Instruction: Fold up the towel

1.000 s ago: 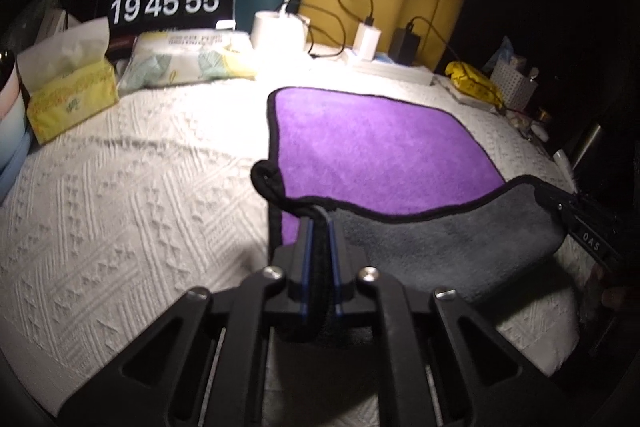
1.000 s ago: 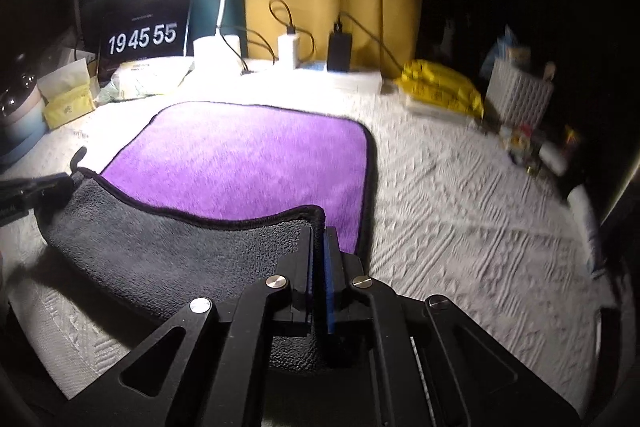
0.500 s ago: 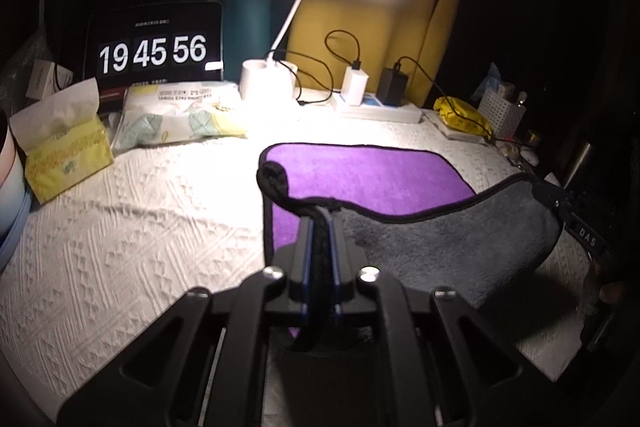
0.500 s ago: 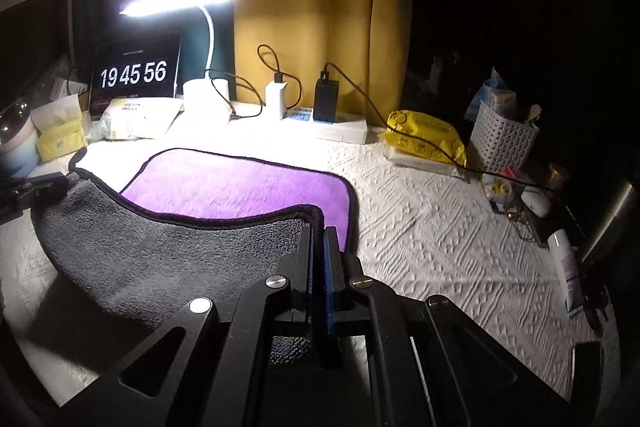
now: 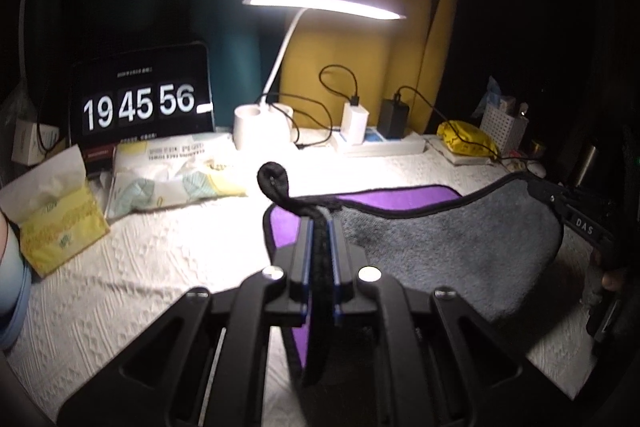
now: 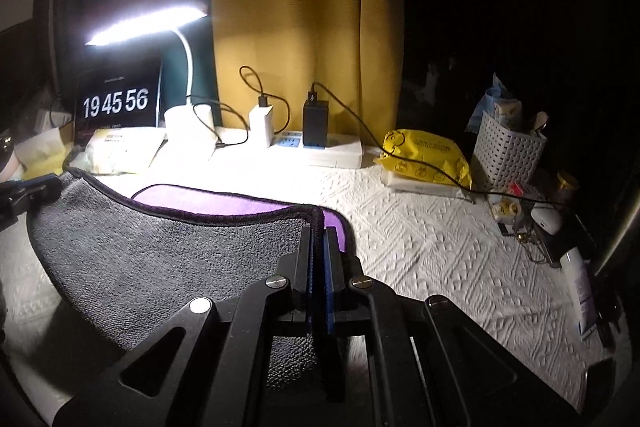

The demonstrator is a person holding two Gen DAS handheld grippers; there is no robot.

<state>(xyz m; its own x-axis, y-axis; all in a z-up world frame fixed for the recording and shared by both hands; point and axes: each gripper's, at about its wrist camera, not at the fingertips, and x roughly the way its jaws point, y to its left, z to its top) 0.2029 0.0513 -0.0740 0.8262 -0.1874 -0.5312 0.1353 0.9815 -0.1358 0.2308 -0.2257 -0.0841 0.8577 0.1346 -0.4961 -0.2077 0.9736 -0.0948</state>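
The towel (image 5: 452,251) is purple on top and grey underneath, with black trim. Its near edge is lifted off the white textured table cover, grey underside facing me; the purple far part (image 5: 400,197) lies flat. My left gripper (image 5: 320,227) is shut on the near left corner, whose black loop (image 5: 274,181) sticks up. My right gripper (image 6: 318,233) is shut on the near right corner of the towel (image 6: 168,251). The right gripper also shows at the left wrist view's right edge (image 5: 580,223).
At the back stand a lit desk lamp (image 5: 320,3), a clock display (image 5: 140,103), a power strip with chargers (image 6: 316,147), tissue packs (image 5: 60,219) and wipes (image 5: 172,175). On the right are a yellow packet (image 6: 424,155), a white basket (image 6: 508,151) and small items.
Both grippers have lifted the towel's near edge higher and carried it toward the far edge. Less purple shows now and more grey underside faces me.
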